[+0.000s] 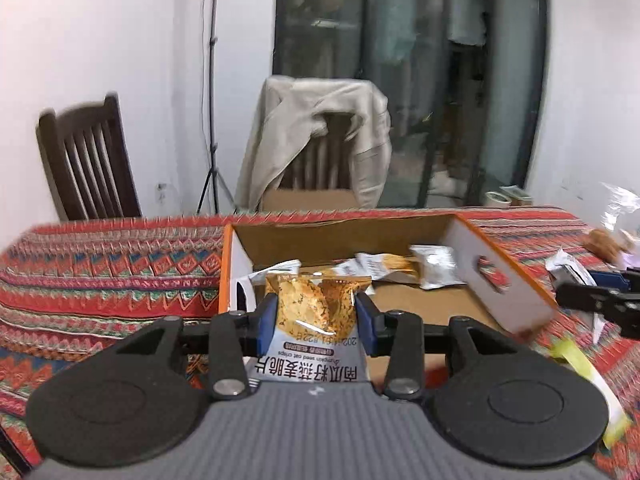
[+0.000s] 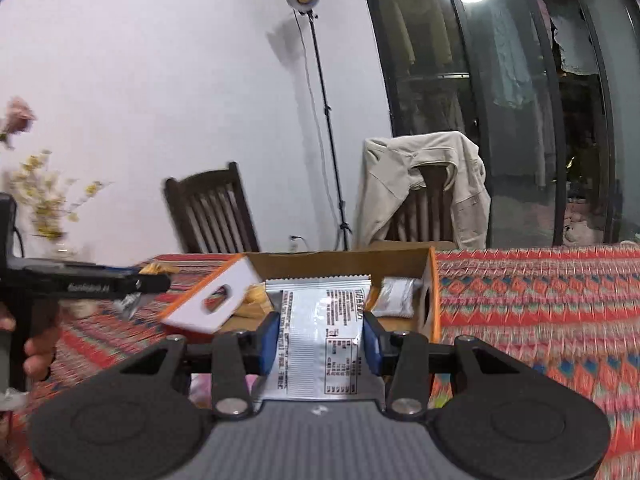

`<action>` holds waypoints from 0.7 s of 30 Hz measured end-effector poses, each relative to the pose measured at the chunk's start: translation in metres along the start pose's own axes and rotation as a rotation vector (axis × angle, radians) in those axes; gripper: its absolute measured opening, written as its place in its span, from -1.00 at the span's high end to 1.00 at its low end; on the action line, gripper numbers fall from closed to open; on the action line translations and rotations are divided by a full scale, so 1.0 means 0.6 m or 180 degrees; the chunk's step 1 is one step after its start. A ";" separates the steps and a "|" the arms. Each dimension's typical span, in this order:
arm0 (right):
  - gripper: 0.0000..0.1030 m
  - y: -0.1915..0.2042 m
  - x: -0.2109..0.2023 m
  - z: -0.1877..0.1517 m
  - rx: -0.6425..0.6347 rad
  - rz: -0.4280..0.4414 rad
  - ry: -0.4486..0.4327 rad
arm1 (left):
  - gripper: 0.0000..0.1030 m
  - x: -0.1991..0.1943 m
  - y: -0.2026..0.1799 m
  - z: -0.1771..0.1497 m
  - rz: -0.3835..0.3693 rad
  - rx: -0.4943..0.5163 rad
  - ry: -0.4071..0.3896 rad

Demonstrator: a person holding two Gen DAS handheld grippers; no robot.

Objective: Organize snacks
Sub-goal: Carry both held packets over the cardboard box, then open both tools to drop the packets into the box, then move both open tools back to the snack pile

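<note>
My left gripper (image 1: 316, 320) is shut on a pumpkin seed oat crisps packet (image 1: 314, 312), held just in front of an open cardboard box (image 1: 504, 276) with orange edges. Several snack packets (image 1: 400, 268) lie inside the box. My right gripper (image 2: 320, 336) is shut on a silver snack packet (image 2: 320, 332), printed back side up, also in front of the box (image 2: 216, 300). The right gripper also shows at the right edge of the left wrist view (image 1: 600, 300). The left gripper shows at the left of the right wrist view (image 2: 100, 284).
The box sits on a table with a red patterned cloth (image 1: 100, 264). Loose snack wrappers (image 1: 612, 240) lie at the table's right end. Two wooden chairs (image 1: 84, 160) stand behind the table, one draped with a beige jacket (image 1: 320, 136). Flowers (image 2: 44, 192) stand at the left.
</note>
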State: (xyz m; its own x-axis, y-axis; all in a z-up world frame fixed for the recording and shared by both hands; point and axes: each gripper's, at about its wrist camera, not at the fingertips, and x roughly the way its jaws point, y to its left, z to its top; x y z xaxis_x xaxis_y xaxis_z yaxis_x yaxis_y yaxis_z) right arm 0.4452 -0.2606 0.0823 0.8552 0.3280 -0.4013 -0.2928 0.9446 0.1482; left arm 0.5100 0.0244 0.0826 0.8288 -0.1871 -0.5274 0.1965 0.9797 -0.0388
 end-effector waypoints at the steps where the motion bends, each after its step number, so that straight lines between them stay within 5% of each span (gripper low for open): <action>1: 0.19 -0.008 0.035 0.013 -0.0003 -0.0082 0.0070 | 0.20 0.026 0.004 0.003 0.0049 -0.0032 0.0059; 7: 0.18 -0.029 0.218 0.043 -0.0280 -0.0532 0.0657 | 0.14 0.116 0.008 0.006 0.0056 -0.0021 0.0365; 11: 0.05 -0.023 0.277 0.035 -0.0493 -0.0699 0.0878 | -0.26 0.121 0.017 -0.001 0.0160 -0.0056 0.0331; 17: -0.47 -0.013 0.252 0.027 -0.0709 -0.0709 0.0565 | -0.31 0.085 0.027 0.000 0.0157 -0.0062 0.0228; 21: -0.48 -0.003 0.210 0.043 -0.0797 -0.0617 0.0368 | -0.32 0.033 0.012 0.011 0.0156 -0.0042 0.0141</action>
State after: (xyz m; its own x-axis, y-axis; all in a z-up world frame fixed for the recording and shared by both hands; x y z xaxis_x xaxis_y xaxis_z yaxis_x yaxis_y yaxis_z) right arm 0.5645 -0.2212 0.0550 0.8552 0.1272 -0.5024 -0.2375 0.9578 -0.1618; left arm 0.5313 0.0272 0.0777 0.8131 -0.1357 -0.5661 0.1490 0.9886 -0.0230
